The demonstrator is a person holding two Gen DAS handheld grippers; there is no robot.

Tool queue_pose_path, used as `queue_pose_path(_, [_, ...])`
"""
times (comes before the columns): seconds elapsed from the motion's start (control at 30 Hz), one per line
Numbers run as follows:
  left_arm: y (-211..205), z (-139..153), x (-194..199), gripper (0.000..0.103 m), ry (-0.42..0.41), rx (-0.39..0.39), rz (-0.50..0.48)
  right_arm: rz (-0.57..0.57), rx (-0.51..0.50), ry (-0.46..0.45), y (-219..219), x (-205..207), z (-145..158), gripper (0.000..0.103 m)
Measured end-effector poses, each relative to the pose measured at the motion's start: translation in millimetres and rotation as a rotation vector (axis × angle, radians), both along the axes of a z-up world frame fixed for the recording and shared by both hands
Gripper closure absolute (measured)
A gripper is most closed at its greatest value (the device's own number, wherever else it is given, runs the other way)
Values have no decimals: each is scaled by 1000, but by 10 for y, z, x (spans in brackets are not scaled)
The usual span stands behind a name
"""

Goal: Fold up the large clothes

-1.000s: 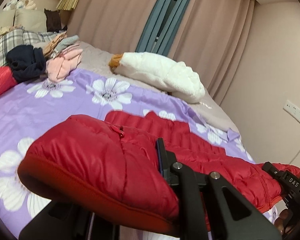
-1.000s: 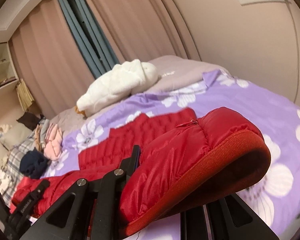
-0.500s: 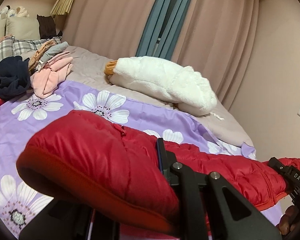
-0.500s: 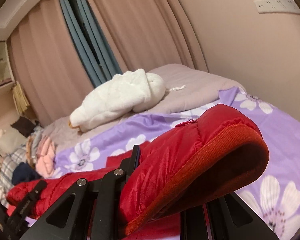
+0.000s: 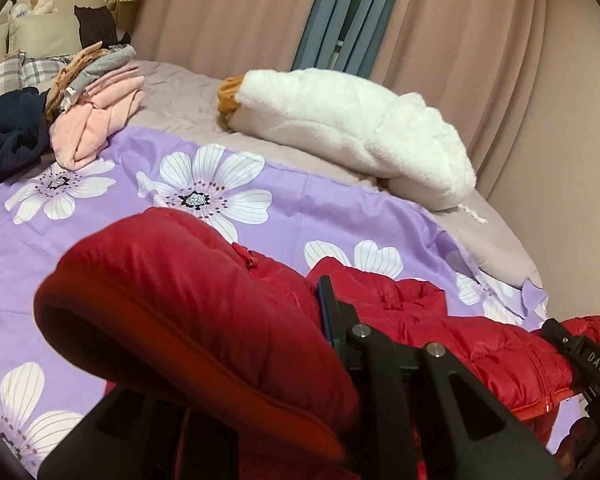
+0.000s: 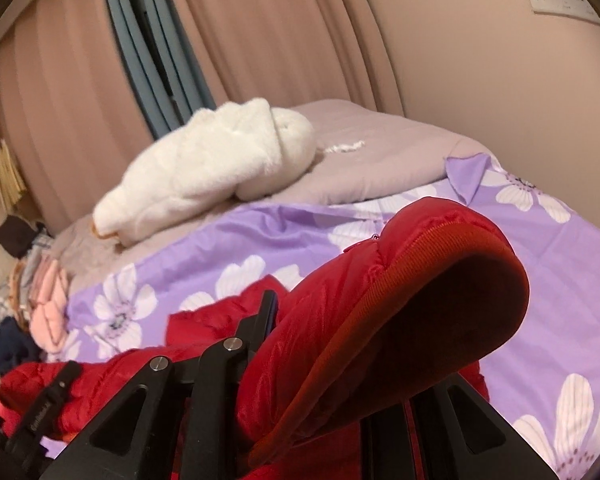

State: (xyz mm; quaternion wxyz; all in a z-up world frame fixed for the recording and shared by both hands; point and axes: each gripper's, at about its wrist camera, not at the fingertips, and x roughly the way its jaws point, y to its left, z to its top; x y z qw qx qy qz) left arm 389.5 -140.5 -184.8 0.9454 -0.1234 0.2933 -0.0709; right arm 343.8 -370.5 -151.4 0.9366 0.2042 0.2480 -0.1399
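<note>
A red puffer jacket (image 5: 180, 280) lies across the purple flowered sheet (image 5: 300, 208). Its hem edge is lifted and bulges over both grippers. My left gripper (image 5: 260, 320) has the left part of that edge between its fingers; its jaws are opening, and the fabric still sits between them. Only one finger (image 5: 326, 300) shows, as the cloth hides the other. In the right wrist view my right gripper (image 6: 332, 320) is shut on the same jacket (image 6: 380, 280), with one finger (image 6: 268, 312) visible. Each view catches the other gripper at its side edge.
A white fluffy garment (image 5: 352, 128) lies at the far side of the bed on a grey quilt (image 5: 180, 96). A stack of folded pink and grey clothes (image 5: 96, 120) and a navy garment (image 5: 12, 136) sit far left. Curtains and a wall with a socket strip (image 6: 560, 2) lie beyond.
Both grippers have carried the lifted jacket edge forward over the bed, toward the white garment. The red fabric seen lying flat ahead has shrunk as the edge came over it.
</note>
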Motion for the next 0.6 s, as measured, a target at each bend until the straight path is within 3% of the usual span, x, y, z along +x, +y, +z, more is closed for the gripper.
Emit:
queue_pose_path(0.07, [-12,-5,74,73,15,-9,-3,5,3,9,-20,72,-25,81])
queue_pose_path(0.1, [-9,3,114,54,22,-29,-8,12,7,10,-32,101,-27,75])
queue_pose_path(0.13, [-4,11,129,29,15,-50,-6,28,13,0,-42,131,-24,62])
queue_pose_path(0.17, [19,31,136,20,-4,-82,5,43,20,-15,-47,147,-20,53])
queue_pose_path(0.2, [54,61,117,13,-38,-113,29,48,24,-34,-48,151,-10,35])
queue_pose_path(0.23, [87,108,94,13,-81,-133,53,38,17,-57,-43,148,5,25])
queue_pose_path(0.3, [92,200,100,11,-138,-114,67,12,-18,-79,-26,157,38,21])
queue_pose_path(0.5, [93,170,241,10,-98,-105,46,13,43,-52,-134,274,-25,21])
queue_pose_path(0.6, [135,192,218,9,-124,-120,59,24,28,-74,-124,265,12,13])
